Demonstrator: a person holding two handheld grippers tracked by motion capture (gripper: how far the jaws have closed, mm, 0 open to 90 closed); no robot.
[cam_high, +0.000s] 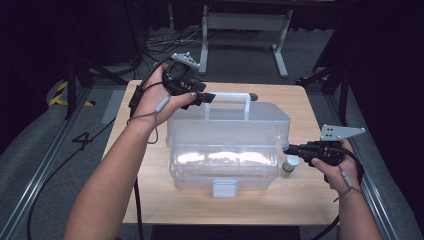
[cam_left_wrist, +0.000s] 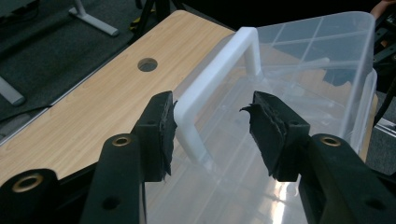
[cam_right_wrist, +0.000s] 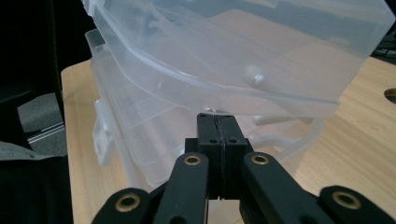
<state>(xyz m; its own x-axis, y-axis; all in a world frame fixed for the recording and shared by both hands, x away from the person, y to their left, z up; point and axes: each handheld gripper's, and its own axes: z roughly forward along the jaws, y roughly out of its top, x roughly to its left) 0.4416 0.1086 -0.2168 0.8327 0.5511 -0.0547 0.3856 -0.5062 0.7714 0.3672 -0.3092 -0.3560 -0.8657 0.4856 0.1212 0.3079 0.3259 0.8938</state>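
Observation:
A clear plastic box stands mid-table, its lid (cam_high: 227, 120) tilted up over the base (cam_high: 225, 172). The lid carries a white handle (cam_high: 230, 95). My left gripper (cam_high: 207, 97) is open at the handle's left end. In the left gripper view the handle's corner (cam_left_wrist: 187, 105) sits between the jaws of the left gripper (cam_left_wrist: 212, 116), close against the left pad. My right gripper (cam_high: 287, 148) is shut with its tips at the box's right side. In the right gripper view the right gripper (cam_right_wrist: 218, 119) has its tips just under the raised lid's edge (cam_right_wrist: 261, 95), above the base (cam_right_wrist: 140, 126).
A small pale round cap (cam_high: 291, 162) lies on the wooden table (cam_high: 300, 200) just right of the box, below my right gripper. A white latch (cam_high: 224, 188) hangs at the box's front. A cable hole (cam_left_wrist: 147, 64) is in the far tabletop. A metal stand (cam_high: 245, 22) is beyond the table.

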